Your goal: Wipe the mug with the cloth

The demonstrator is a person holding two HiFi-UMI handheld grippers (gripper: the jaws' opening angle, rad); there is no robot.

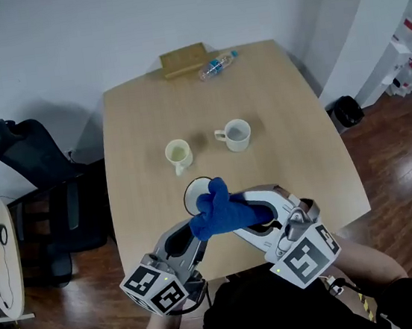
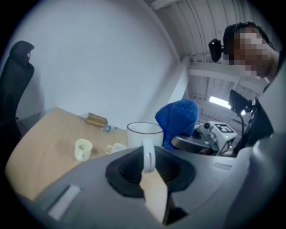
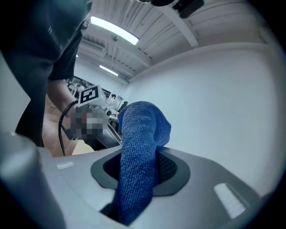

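Note:
A white mug with a dark rim (image 1: pixel 197 192) hangs over the table's near edge. My left gripper (image 1: pixel 197 227) is shut on its handle (image 2: pixel 149 156), and the mug's body (image 2: pixel 144 133) stands upright beyond the jaws. A blue cloth (image 1: pixel 219 207) is bunched in my right gripper (image 1: pixel 237 220), which is shut on it. The cloth (image 3: pixel 138 152) sticks up out of the jaws in the right gripper view. It lies against the mug's right side (image 2: pixel 178 118); whether it presses on the rim I cannot tell.
A pale yellow mug (image 1: pixel 178 154) and a white mug (image 1: pixel 235 134) stand mid-table (image 1: pixel 303 155). At the far edge lie a wooden block (image 1: pixel 183 59) and a plastic bottle (image 1: pixel 217 65). A black office chair (image 1: pixel 40 189) stands left of the table, a dark bin (image 1: pixel 348 111) to its right.

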